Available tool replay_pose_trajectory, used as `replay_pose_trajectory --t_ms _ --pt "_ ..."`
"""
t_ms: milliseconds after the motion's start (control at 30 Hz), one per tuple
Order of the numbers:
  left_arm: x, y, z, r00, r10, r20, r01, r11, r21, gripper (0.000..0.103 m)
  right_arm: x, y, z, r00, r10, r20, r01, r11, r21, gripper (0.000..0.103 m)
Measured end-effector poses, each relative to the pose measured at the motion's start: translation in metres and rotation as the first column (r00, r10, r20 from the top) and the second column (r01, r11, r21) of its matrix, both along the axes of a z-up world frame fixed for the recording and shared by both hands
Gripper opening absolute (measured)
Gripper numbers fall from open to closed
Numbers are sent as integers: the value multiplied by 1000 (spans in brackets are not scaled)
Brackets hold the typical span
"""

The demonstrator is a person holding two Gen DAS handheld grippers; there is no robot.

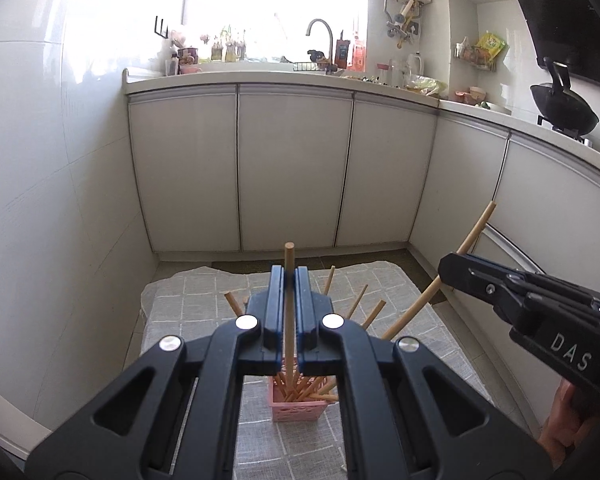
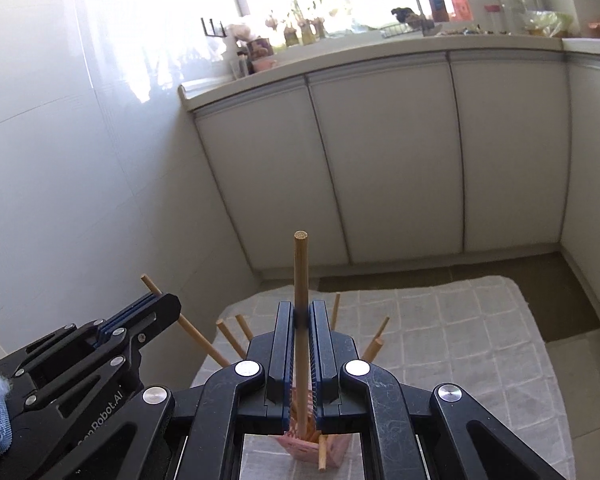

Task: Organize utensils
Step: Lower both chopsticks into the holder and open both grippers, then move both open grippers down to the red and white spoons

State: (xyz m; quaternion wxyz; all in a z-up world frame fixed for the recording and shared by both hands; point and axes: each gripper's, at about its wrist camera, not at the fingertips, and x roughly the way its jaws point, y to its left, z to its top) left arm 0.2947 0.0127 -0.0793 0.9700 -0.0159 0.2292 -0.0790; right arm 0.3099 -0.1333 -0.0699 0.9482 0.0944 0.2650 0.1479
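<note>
Left gripper (image 1: 288, 280) jaws pinch upright chopstick (image 1: 289, 256).

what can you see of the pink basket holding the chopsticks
The pink basket is a small square holder, plastic by its look, with cut-out patterned walls. It stands upright on the grey checked cloth, directly below both tools and largely hidden by them. Many wooden chopsticks sit in it and fan outward. In the right wrist view one stick leans by its front wall; whether it is inside is unclear.
</note>
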Motion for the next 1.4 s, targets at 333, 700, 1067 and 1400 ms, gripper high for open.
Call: replay_pose_trajectory --t_ms 333,700,1067,1400 --pt "21 -8 -29 998 -27 -64 29 999 31 5 43 -4 -54 994 11 -113 -6 999 40 6" --pt "22 -2 -20 997 -43 -62 42 999 -19 29 53 -9 -59 989 23 -145 -12 997 81 26" --pt "-11 14 -1 996 -17 -90 11 998 -68 57 9 -33 -24 993 -12 -119 20 998 67 41" --pt "-63 19 1 991 -40 -129 30 996 -78 82 -54 -46 -11 992 -23 -127 24 1000 5 59"
